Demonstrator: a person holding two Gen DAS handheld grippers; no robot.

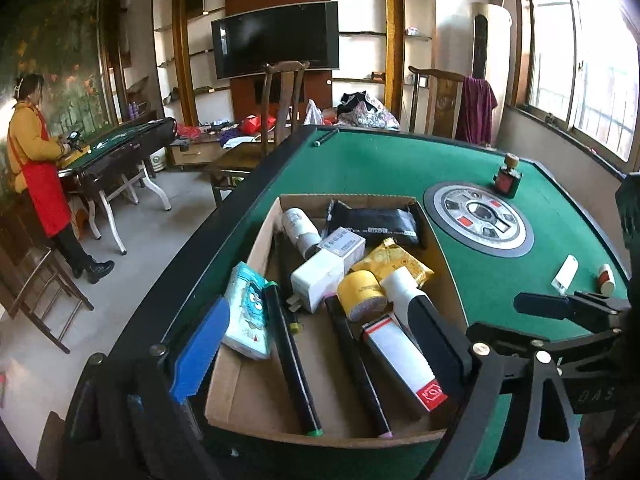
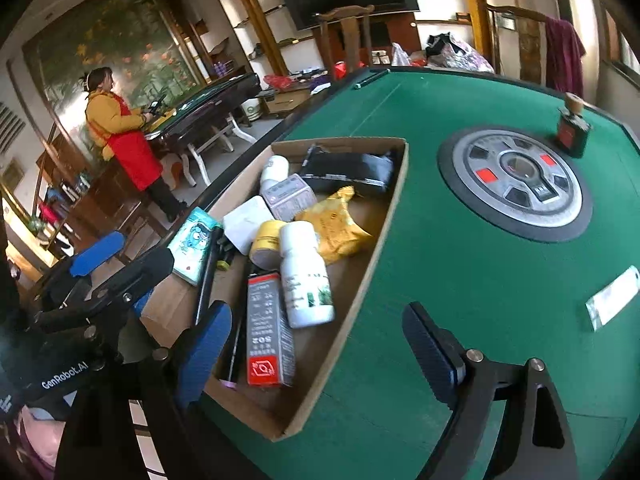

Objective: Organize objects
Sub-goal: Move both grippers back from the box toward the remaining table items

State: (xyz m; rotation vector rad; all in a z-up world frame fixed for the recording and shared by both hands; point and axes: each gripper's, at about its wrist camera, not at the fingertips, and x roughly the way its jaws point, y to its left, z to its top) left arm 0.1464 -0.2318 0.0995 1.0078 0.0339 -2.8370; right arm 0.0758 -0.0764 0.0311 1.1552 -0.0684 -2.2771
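Your left gripper [image 1: 320, 344] hangs over the near end of the box [image 1: 256, 396], fingers spread wide and holding nothing; its blue pad [image 1: 200, 352] lies at the box's left wall, its black one [image 1: 436, 340] over the right side. Inside the box, from left: a tissue pack [image 1: 246, 316] leaning on the left wall, a black pen [image 1: 292, 364], a white charger [image 1: 316, 280], a second pen [image 1: 356, 364], a yellow tape roll [image 1: 362, 294], a red-and-white carton [image 1: 404, 360], and a white bottle [image 1: 400, 286] against the black finger. A yellow packet [image 1: 394, 266] and black pouch [image 1: 376, 222] lie at the far end.

Your right gripper [image 2: 316, 344] straddles the box's right wall [image 2: 348, 320], likewise open and empty: one blue pad [image 2: 204, 352] over the box interior, the other [image 2: 432, 352] over the green felt [image 2: 460, 280]. To the right on the felt lie the round centre dial [image 2: 516, 184], a dark ink bottle [image 2: 574, 128] beyond it, and a white slip [image 2: 612, 298] near the edge.
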